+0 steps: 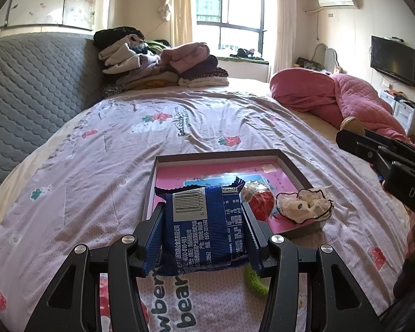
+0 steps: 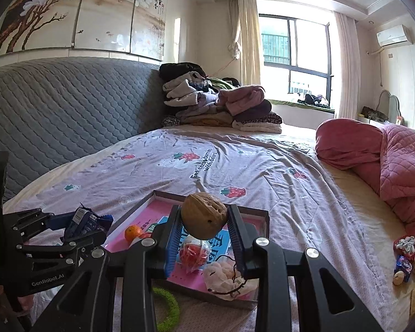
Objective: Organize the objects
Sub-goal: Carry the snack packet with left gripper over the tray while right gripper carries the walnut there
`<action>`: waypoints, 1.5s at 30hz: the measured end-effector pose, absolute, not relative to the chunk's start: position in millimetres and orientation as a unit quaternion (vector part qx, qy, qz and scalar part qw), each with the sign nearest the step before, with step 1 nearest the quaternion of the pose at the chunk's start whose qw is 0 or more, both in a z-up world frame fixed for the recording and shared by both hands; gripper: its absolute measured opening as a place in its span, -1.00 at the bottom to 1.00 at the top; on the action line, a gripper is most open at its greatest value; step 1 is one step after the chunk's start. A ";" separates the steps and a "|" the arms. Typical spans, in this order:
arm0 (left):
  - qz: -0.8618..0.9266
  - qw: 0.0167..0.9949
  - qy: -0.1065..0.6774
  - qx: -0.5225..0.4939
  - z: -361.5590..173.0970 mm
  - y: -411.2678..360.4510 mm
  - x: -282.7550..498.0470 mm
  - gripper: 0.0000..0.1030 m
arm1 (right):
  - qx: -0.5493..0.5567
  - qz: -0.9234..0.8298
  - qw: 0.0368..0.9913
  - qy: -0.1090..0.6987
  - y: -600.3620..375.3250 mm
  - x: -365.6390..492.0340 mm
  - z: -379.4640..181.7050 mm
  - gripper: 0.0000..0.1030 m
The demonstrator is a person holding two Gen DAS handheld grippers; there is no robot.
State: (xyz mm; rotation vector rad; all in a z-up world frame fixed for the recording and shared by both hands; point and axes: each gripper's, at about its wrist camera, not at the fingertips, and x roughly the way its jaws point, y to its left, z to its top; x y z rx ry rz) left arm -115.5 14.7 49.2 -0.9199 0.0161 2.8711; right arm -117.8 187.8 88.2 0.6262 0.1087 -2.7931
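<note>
My left gripper is shut on a dark blue snack packet with a barcode, held above the near edge of a shallow box tray with a pink bottom. In the right wrist view that gripper and packet are at the left. My right gripper is shut on a brown walnut, held over the tray. In the tray lie a red wrapped ball, a small orange and a white frilly scrunchie.
A green ring lies on the bedsheet before the tray. More small items lie at the right beside a pink quilt. Folded clothes are stacked at the back, by a grey headboard.
</note>
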 end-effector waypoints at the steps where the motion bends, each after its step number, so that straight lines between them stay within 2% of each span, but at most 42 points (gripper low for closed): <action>1: 0.950 0.063 0.005 -0.305 49.4 14.7 -116.9 0.03 | 0.218 -0.965 0.138 0.038 187.8 -119.0 87.8 -0.35; 26: 0.946 0.047 0.011 -0.321 49.2 20.3 -184.9 0.03 | 0.234 -0.963 0.126 0.043 199.6 -157.8 80.7 -0.35; 45: 0.926 0.032 0.004 -0.375 17.3 22.2 -252.2 0.03 | 0.279 -0.952 0.112 0.066 210.8 -218.4 48.0 -0.35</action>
